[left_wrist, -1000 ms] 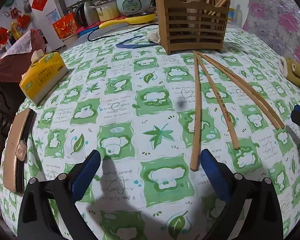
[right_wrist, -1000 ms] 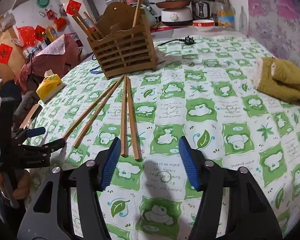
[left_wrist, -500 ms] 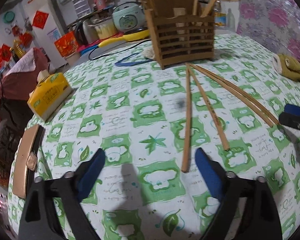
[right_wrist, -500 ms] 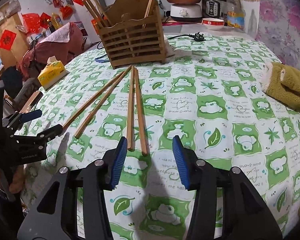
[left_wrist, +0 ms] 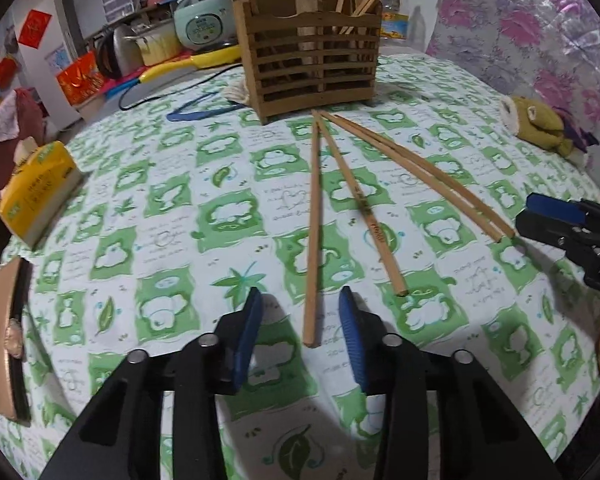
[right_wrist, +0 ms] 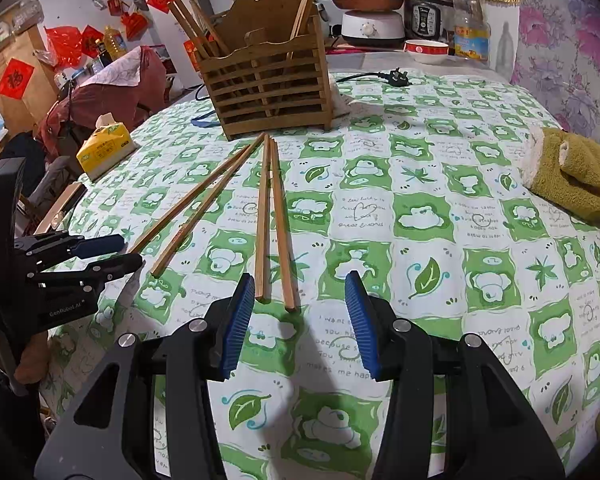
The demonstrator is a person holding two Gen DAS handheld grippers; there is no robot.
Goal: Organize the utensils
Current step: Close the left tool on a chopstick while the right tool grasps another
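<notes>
Several wooden chopsticks lie fanned out on the green-and-white tablecloth point(left_wrist: 228, 216), pointing at a slatted wooden utensil holder point(left_wrist: 312, 60) point(right_wrist: 268, 84) that has more sticks standing in it. My left gripper point(left_wrist: 300, 320) is closing, and the near end of the leftmost chopstick point(left_wrist: 314, 220) lies between its blue pads without touching them. My right gripper point(right_wrist: 298, 312) stands open just behind the near ends of a close pair of chopsticks point(right_wrist: 272, 220). Each gripper also shows in the other's view: the right gripper point(left_wrist: 526, 213) and the left gripper point(right_wrist: 130, 251).
A yellow tissue pack point(left_wrist: 36, 192) point(right_wrist: 104, 148) sits near the table's left edge, with a brown wallet point(left_wrist: 8, 340) beside it. An olive plush toy point(left_wrist: 540, 124) point(right_wrist: 576, 176) lies at the right. Behind the holder are a blue cord point(left_wrist: 200, 110), a plug and kitchen appliances.
The left jaws narrowed from wide apart to a small gap, now straddling the leftmost chopstick's near end. The right jaws closed slightly near the chopstick pair.
</notes>
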